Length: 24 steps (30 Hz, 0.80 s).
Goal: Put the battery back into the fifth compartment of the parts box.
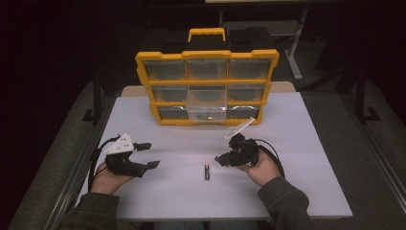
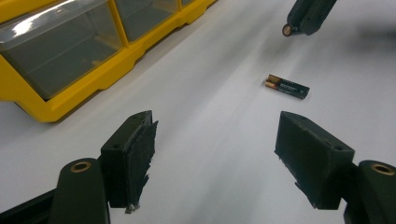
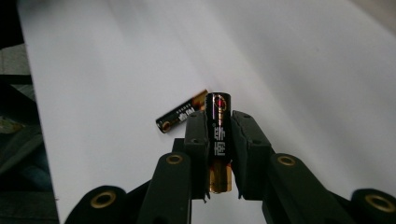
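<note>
While right gripper (image 3: 219,140) pinches one battery (image 3: 218,135) above white table (image 1: 297,143), second battery (image 1: 207,172) lies flat below, near it; left gripper (image 2: 215,154) spread wide, nothing between jaws, near yellow organizer (image 1: 207,88).

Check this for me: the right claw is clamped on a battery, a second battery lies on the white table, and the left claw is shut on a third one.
One thing is off. The left claw holds nothing: the left gripper view shows its jaws spread wide with bare table between them. The rest stands: the right claw is clamped on a battery, and the second battery lies on the white table.
</note>
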Each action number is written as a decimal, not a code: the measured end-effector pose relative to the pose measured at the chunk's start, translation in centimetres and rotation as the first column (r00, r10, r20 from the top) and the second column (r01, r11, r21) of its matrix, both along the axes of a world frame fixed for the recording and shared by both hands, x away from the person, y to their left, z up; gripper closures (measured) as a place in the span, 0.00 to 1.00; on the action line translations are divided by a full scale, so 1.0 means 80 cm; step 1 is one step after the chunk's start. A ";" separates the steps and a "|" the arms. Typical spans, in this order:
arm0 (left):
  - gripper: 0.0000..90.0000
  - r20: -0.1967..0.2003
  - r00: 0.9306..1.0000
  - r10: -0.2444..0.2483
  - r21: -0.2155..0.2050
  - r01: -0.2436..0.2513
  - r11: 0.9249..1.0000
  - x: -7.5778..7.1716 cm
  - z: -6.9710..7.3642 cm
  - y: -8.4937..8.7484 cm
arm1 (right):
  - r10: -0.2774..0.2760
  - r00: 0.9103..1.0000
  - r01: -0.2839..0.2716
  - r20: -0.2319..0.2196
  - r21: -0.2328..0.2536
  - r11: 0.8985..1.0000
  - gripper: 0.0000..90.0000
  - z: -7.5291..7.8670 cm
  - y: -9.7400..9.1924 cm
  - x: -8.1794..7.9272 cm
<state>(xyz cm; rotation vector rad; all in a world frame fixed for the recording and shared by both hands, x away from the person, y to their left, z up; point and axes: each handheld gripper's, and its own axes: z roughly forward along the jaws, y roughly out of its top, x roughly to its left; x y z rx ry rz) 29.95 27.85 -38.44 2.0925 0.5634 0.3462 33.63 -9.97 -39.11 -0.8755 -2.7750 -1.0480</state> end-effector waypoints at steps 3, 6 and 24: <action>0.31 -0.002 1.000 -0.002 0.005 0.002 1.000 0.000 0.000 0.000 | 0.011 1.000 -0.011 0.006 0.014 1.000 0.84 0.010 -0.002 0.001; 0.31 -0.002 1.000 -0.002 0.010 0.002 1.000 0.000 -0.001 0.000 | 0.020 1.000 -0.020 0.009 0.018 1.000 0.85 0.020 -0.003 0.004; 0.31 0.011 1.000 -0.003 0.008 0.003 1.000 0.001 0.001 0.002 | 0.101 0.993 -0.103 0.061 0.029 0.994 0.85 0.070 -0.003 0.018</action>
